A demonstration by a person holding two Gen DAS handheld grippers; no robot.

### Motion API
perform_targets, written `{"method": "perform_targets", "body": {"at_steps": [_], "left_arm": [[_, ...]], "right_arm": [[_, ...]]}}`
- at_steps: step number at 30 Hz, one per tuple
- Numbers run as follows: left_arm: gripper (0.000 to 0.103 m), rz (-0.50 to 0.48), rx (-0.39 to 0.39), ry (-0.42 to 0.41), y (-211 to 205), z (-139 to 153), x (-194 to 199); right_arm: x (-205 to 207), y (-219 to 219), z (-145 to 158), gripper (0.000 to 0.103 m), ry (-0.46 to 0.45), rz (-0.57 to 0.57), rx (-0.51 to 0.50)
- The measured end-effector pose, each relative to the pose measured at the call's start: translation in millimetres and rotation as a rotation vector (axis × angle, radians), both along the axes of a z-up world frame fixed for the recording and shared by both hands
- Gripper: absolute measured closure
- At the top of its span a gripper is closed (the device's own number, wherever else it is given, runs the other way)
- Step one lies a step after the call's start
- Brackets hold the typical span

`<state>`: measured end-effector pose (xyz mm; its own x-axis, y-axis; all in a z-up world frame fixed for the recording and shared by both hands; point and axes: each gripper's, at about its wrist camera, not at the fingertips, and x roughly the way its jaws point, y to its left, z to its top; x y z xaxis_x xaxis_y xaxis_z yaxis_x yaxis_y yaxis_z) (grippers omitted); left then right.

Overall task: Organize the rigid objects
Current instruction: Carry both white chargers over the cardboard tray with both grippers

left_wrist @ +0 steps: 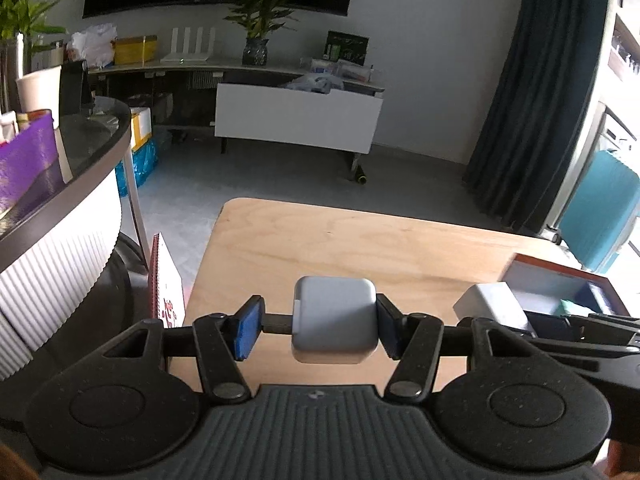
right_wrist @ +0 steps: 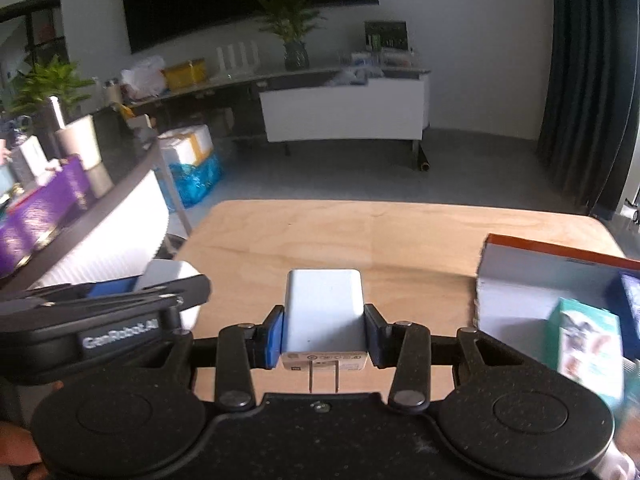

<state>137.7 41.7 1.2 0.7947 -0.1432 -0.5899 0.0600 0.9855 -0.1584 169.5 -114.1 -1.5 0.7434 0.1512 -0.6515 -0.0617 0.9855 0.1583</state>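
Two claws, each w/ a white block, both above the wooden table [right_wrist: 400, 240]. Left claw [left_wrist: 318, 330]: rounded white case [left_wrist: 335, 326] touches the right pad; the left pad stands clear of it, a dark stub bridging the gap, so whether the grip is firm cannot be told. Right claw [right_wrist: 323, 334]: pinching a white plug adapter [right_wrist: 324, 314] on both flat sides, prongs pointing back toward the camera.

Risks (judged): case is smooth, corners rounded, apparently pressed on one side only; a tilt or jolt could let it slide out and drop to the table. Adapter sits low in the pads, so a twist may lever it loose. Claws are close, side by side; a swing toward the open box [right_wrist: 520, 280] at right could knock one against the other, or clip the box wall or the small cartons already inside.

Appearance: case pale grey-white, pillow-shaped, hinge tab at left. Adapter matte white, rectangular, printed label at the prong end.
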Motion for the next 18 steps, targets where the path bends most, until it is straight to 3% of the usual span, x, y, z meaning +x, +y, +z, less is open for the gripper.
{"method": "perform_targets", "body": {"at_steps": [8, 18], "left_arm": [[0.044, 0.030, 0.012, -0.011, -12.5, 20.4, -45.2], [0.044, 0.045, 0.025, -0.013, -23.2, 29.1, -75.5]], "right_arm": [[-57.6, -9.2, 26.6, 0.053, -0.044, -0.002, -0.008], [-94.3, -22.2, 42.7, 0.053, -0.093, -0.013, -0.016]]}}
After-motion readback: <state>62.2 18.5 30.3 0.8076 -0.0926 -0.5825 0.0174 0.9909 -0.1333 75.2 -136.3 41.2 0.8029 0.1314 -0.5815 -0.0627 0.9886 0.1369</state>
